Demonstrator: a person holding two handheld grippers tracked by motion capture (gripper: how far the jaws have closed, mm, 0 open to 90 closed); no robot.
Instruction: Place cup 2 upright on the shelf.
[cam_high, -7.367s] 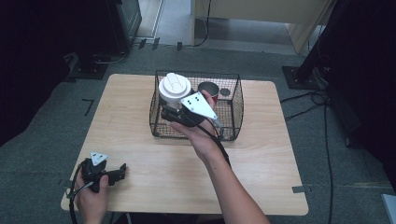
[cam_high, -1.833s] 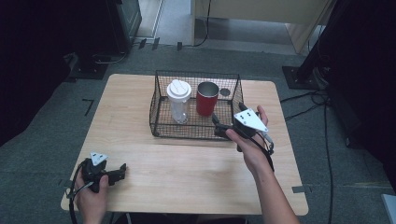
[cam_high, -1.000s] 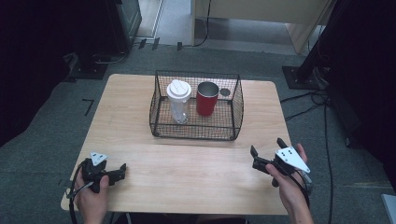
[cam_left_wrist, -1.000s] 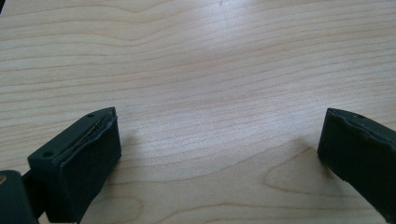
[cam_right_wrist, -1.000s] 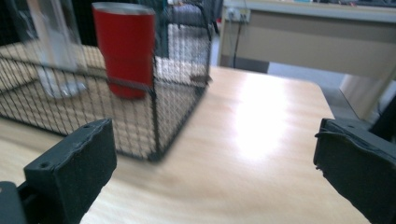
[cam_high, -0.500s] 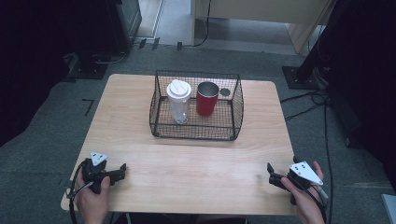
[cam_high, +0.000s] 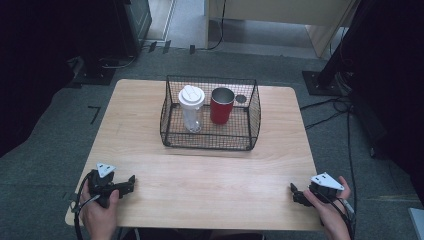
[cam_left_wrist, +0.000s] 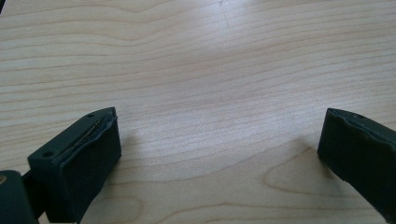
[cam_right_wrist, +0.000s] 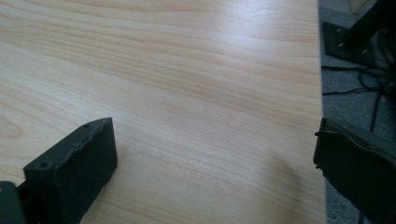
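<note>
A black wire basket (cam_high: 210, 142) stands at the middle of the wooden table (cam_high: 210, 175). Inside it a clear cup with a white lid (cam_high: 191, 107) stands upright at the left, and a red cup (cam_high: 221, 106) stands upright beside it. My left gripper (cam_high: 131, 181) rests at the table's front left corner, held by a hand. Its jaws stand wide apart over bare wood, so the left gripper (cam_left_wrist: 219, 154) is open. My right gripper (cam_high: 295, 194) lies at the front right corner. Seen close, the right gripper (cam_right_wrist: 215, 158) is open and holds nothing.
A small dark round thing (cam_high: 241, 99) lies behind the red cup at the basket's back right. The table's right edge (cam_right_wrist: 322, 93) runs close to the right gripper, with grey carpet and cables (cam_high: 345, 107) beyond. A dark stand base (cam_high: 320, 82) sits right of the table.
My right gripper let go of the white-lidded cup in the basket, drew back toward the person and settled at the front right corner. The left gripper has stayed put.
</note>
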